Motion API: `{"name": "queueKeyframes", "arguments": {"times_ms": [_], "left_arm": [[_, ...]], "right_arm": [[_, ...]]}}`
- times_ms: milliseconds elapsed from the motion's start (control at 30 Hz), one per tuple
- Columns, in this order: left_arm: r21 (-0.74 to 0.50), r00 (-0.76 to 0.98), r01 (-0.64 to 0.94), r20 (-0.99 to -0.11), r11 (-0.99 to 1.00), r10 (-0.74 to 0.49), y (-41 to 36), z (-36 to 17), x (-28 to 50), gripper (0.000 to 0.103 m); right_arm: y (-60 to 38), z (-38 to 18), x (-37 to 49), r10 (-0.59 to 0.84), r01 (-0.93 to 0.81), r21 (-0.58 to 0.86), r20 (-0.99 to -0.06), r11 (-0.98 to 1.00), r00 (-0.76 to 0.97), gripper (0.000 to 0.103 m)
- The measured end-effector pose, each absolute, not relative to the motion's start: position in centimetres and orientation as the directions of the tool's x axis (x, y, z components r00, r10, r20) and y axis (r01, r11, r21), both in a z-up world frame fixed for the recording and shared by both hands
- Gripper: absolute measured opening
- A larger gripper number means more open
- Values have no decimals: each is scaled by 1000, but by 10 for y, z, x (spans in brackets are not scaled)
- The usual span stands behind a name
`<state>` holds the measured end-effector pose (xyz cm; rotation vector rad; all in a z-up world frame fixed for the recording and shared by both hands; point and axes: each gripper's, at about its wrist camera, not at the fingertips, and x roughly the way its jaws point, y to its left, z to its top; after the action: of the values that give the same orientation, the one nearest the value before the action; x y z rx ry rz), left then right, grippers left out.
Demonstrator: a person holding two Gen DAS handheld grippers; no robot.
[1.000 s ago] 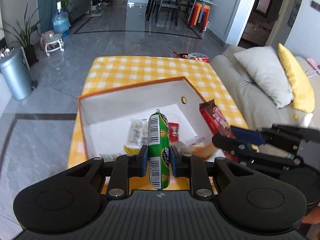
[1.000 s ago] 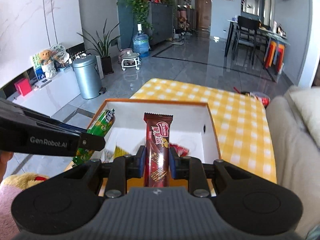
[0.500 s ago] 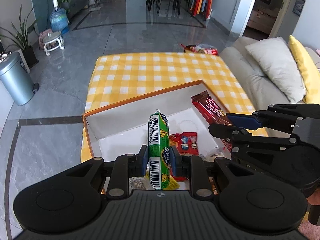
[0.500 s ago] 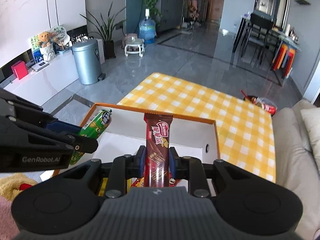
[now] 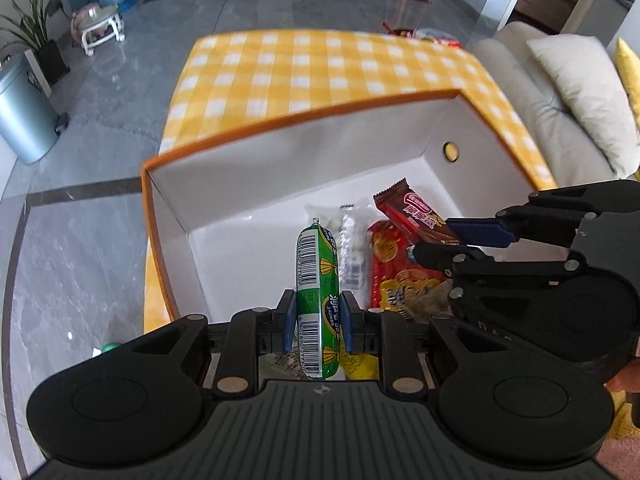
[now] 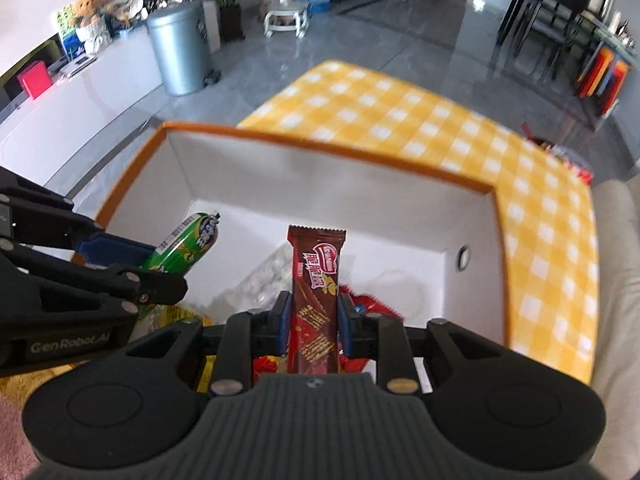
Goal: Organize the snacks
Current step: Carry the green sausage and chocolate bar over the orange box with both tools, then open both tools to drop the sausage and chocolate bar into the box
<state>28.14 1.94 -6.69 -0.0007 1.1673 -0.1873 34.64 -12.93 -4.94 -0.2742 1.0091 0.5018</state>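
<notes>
My left gripper is shut on a green sausage stick and holds it over the near part of the white box with an orange rim. My right gripper is shut on a brown chocolate wafer bar over the same box. In the right wrist view the left gripper with the sausage sits to the left. In the left wrist view the right gripper with the bar sits to the right. A red snack pack and a clear packet lie in the box.
The box stands on a table with a yellow checked cloth. A beige sofa with a cushion runs along the right. A grey bin and a white cabinet stand on the left floor. A yellow packet lies in the box.
Both grippers have come forward and down, closer over the box, still holding their snacks. The box interior now fills more of both views.
</notes>
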Motion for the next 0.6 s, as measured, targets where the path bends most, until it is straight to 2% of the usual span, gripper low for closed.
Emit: {"name": "queueKeyframes", "arguments": {"times_ms": [200,433,600], "left_arm": [[-84,360,138,-924,987,-130,21,-84,292,24],[46,363,153,-932,987,-13,15,-95,303,24],[62,354,154,-935,986,3,14,-99,304,24]], "right_arm": [[-124,-75,358,219,-522,-24,-891,852,397,20],[-119,-91,373,206,-490,11,-915,872,347,20],[-117,-96,374,203,-481,20,-921,876,332,21]]}}
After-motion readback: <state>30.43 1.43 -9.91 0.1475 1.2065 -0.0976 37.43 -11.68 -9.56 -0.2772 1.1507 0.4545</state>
